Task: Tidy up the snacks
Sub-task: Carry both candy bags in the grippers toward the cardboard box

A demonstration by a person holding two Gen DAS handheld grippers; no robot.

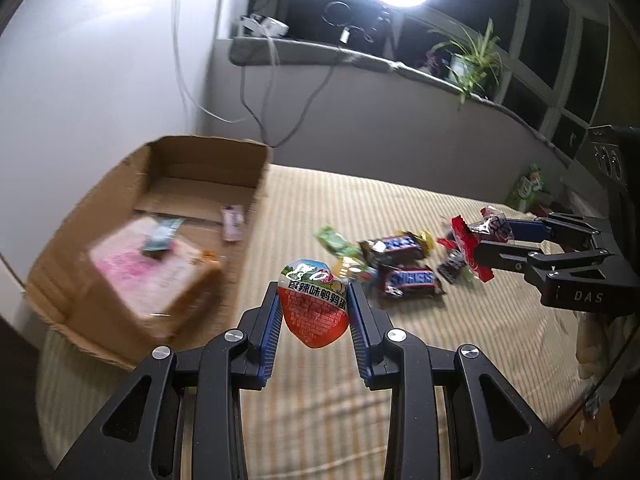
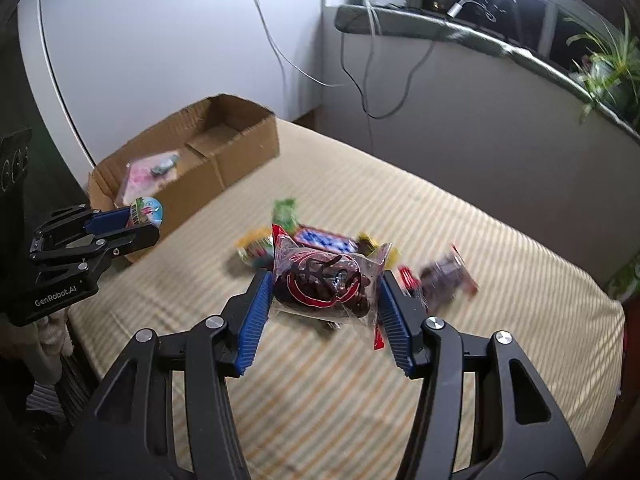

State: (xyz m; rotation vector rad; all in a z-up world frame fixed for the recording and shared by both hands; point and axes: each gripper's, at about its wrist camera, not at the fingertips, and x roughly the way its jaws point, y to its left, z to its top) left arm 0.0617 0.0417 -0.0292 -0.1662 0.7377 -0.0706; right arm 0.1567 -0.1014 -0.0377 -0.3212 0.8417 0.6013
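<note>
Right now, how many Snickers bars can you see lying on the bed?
2. One Snickers bar lies nearest the camera in the pile on the striped cover, label readable. The other lies just behind it, touching. More may be hidden under the other wrappers.

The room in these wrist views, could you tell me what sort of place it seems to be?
Probably a bedroom at home: a striped mattress serves as the work surface, a potted plant stands on the window ledge, and loose charging cables hang down the wall.
</note>
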